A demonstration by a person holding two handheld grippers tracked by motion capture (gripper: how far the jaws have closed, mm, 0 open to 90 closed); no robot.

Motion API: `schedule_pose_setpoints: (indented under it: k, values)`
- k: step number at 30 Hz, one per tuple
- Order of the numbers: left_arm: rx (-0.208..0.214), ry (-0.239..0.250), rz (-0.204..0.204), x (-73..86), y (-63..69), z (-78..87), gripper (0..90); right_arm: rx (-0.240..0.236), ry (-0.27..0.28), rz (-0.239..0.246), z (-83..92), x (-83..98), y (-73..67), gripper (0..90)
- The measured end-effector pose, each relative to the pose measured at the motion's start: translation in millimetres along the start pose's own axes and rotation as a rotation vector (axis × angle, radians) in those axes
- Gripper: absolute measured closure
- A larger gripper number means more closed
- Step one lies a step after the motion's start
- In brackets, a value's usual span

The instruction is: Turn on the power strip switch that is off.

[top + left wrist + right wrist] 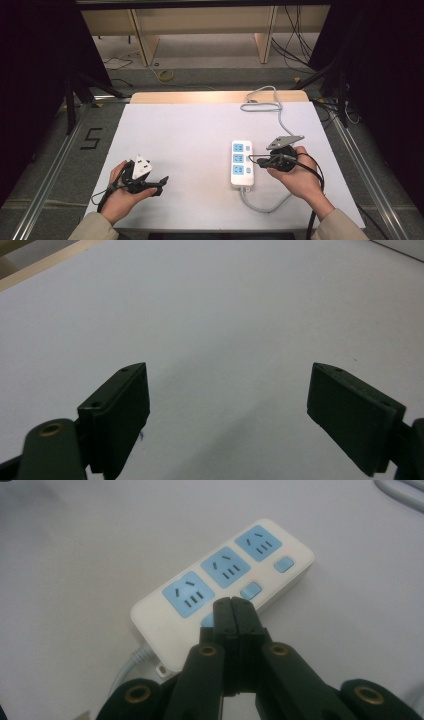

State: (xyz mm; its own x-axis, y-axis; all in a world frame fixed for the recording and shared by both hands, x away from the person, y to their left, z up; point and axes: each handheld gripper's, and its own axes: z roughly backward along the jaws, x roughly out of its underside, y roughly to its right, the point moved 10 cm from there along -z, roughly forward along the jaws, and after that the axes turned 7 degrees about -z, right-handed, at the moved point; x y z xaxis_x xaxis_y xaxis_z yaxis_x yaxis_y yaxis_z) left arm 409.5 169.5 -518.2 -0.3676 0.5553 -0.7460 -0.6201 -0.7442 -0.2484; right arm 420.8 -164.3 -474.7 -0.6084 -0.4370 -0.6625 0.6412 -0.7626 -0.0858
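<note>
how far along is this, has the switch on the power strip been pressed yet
Done: nothing shows as finished. In hand: the right gripper, jaws shut, has its tip at the nearest blue switch on the power strip; whether it is pressing cannot be told. The left gripper hovers open over bare table. Left: possibly the other two switches.

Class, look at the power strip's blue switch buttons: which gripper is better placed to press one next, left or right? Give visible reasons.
Right. The right gripper, jaws shut, sits at the power strip, its tip over a blue button. The left gripper is open over bare table, far from the strip.
</note>
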Motion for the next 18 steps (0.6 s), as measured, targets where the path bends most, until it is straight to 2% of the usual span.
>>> schedule_pose_setpoints:
  k: [18]
  values:
    - [0.002,0.000,0.000,-0.1,0.3,-0.1,16.8,-0.006,-0.038,0.012,-6.5,-0.6,-4.0,90.0]
